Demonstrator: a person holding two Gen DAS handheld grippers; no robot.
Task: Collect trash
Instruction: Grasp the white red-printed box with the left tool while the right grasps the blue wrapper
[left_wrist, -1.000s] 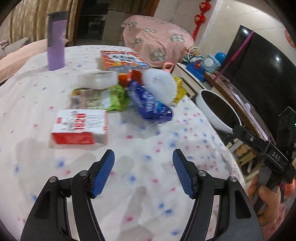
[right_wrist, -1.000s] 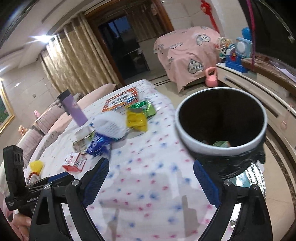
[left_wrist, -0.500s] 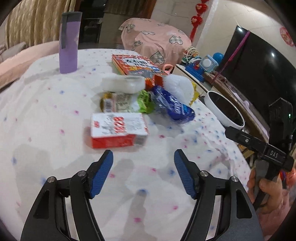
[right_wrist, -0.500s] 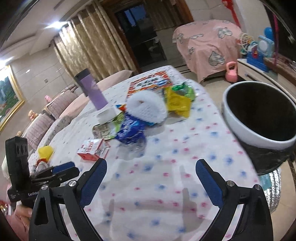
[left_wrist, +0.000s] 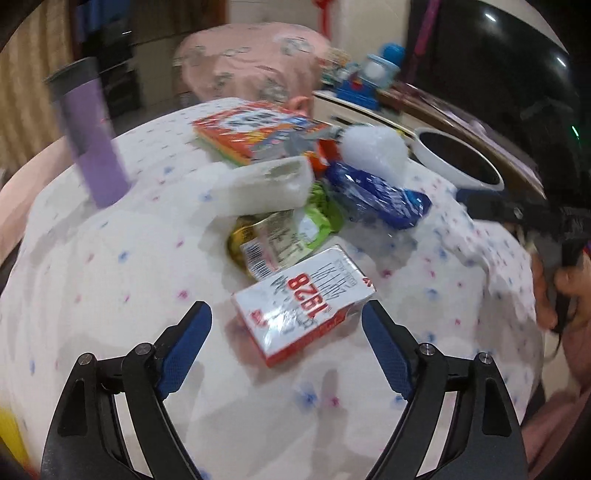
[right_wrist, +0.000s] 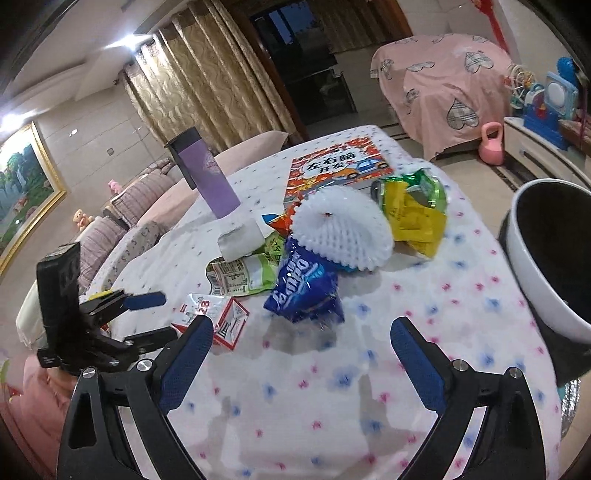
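Observation:
A heap of trash lies on the dotted tablecloth: a red-and-white carton (left_wrist: 304, 304) (right_wrist: 216, 319), a green wrapper (left_wrist: 284, 236) (right_wrist: 243, 275), a blue bag (left_wrist: 380, 197) (right_wrist: 304, 290), white foam netting (left_wrist: 373, 151) (right_wrist: 343, 230), a white block (left_wrist: 264, 186) and a yellow bag (right_wrist: 415, 212). My left gripper (left_wrist: 286, 341) is open and empty, with the carton just beyond its fingertips. My right gripper (right_wrist: 301, 352) is open and empty in front of the blue bag. The white bin (right_wrist: 550, 258) (left_wrist: 458, 160) stands off the table's right edge.
A purple bottle (left_wrist: 90, 136) (right_wrist: 207, 173) stands at the far left of the table. A colourful book (left_wrist: 258, 131) (right_wrist: 338, 170) lies behind the heap. A TV and toys stand on a cabinet to the right.
My left gripper has moved forward and turned so the carton now lies just ahead of its open jaws. My right gripper has swung left, away from the bin, towards the heap.

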